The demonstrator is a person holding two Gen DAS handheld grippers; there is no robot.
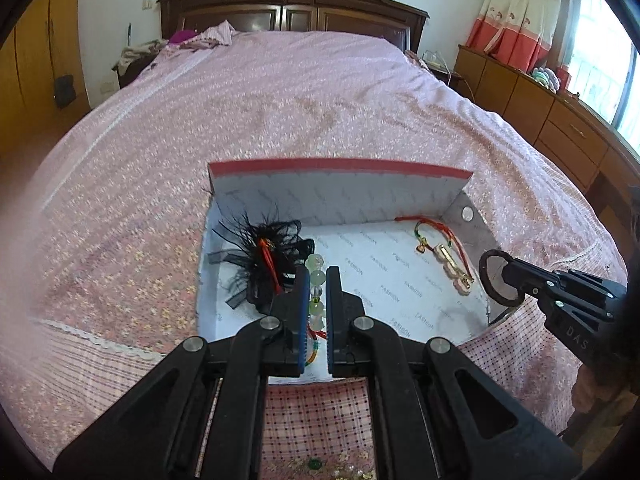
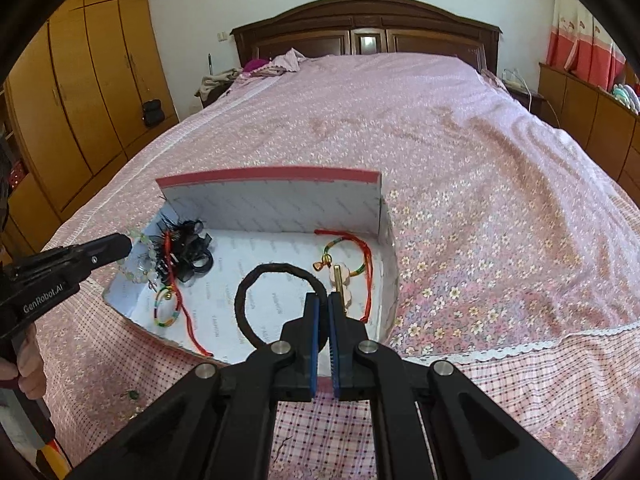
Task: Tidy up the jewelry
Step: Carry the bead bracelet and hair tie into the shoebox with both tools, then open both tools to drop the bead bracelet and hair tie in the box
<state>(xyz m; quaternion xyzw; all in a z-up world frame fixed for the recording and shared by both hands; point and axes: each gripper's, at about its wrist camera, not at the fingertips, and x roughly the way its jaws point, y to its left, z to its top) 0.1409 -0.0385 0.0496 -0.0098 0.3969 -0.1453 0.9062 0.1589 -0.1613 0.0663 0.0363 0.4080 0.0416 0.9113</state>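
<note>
A pink floral bed (image 1: 280, 92) carries one open white box (image 1: 340, 196), lid upright at the back. Over it hang two claws. The left claw (image 1: 317, 280) is closed on a pale green bead bracelet (image 1: 316, 280) above the box's left side, beside one black feathered hair piece (image 1: 264, 256). The right claw (image 2: 322, 304) is closed on one black hair loop (image 2: 256, 280) over the box's middle. Two red cord bracelets (image 2: 352, 264) already lie inside. Judged best practice: lower each piece onto bare lining, clear of the feathers and cords, before letting go.
</note>
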